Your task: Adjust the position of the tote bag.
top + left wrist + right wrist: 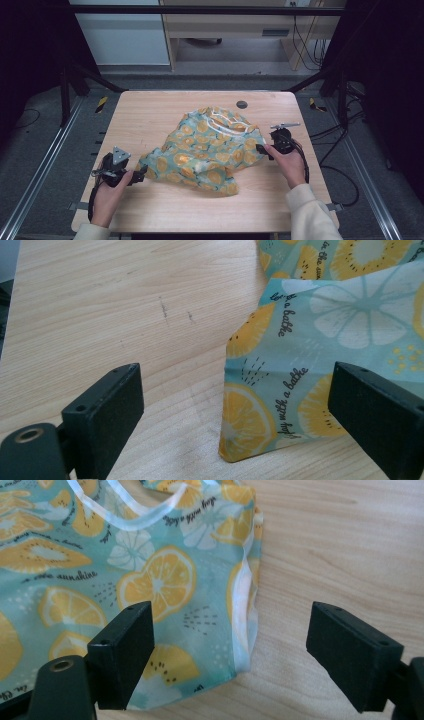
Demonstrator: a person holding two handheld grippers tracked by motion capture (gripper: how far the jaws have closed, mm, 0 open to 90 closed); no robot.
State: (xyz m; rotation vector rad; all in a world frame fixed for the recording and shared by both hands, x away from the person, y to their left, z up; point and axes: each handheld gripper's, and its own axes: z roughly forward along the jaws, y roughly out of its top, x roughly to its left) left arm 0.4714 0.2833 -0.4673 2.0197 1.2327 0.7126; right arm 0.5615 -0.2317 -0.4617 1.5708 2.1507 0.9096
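A crumpled lemon-print garment [210, 150] is lying on the worktop [150, 115]. The left claw [235, 410] is gaping, straddling its corner; the right claw [230, 650] is gaping around its white-trimmed edge. Folds are hiding the garment's shape.

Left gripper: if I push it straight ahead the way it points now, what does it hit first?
Most likely the cloth's near corner, lying between the open left gripper's jaws; depth is hard to judge.
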